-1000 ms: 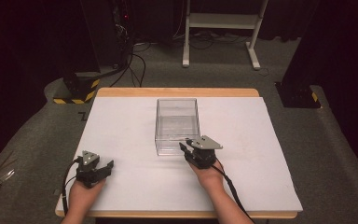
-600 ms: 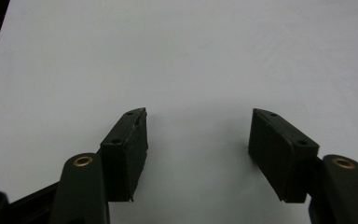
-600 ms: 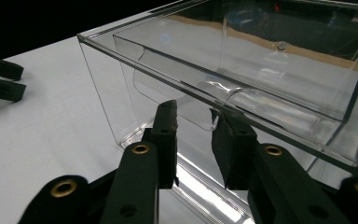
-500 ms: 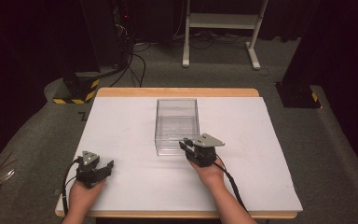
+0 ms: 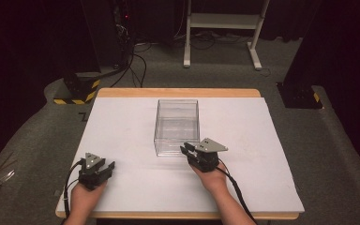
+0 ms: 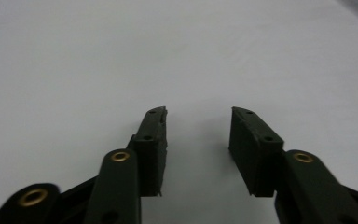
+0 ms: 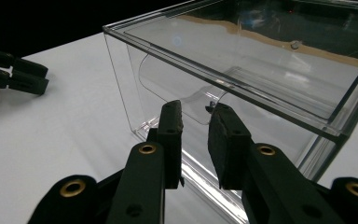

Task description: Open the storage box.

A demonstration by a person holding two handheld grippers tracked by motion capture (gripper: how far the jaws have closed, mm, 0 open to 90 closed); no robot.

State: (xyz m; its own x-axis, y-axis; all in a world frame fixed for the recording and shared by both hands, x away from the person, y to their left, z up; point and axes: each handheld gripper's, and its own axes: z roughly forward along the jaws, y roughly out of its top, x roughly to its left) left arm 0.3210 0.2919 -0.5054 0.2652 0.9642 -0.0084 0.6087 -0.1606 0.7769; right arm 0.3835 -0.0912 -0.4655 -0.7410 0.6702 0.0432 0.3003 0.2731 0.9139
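Note:
A clear plastic box (image 5: 176, 125) stands in the middle of the white table top (image 5: 122, 126). My right gripper (image 5: 184, 149) lies at the box's near wall, by its right corner. In the right gripper view the right gripper (image 7: 196, 109) has its jaws a narrow gap apart, tips just short of a clear curved handle (image 7: 193, 95) on the box (image 7: 261, 60) wall, with nothing clamped between them. My left gripper (image 5: 108, 166) rests on the near left of the table, open, and between its jaws (image 6: 198, 112) there is bare white surface.
The left gripper (image 7: 14, 74) is off to the left in the right gripper view. The table's wooden edge (image 5: 178, 93) runs along the far side. Beyond it are grey carpet, a white stand (image 5: 222, 28) and cables on the floor.
The right gripper's jaws have swung slightly left along the box's near wall. The left gripper has stayed put.

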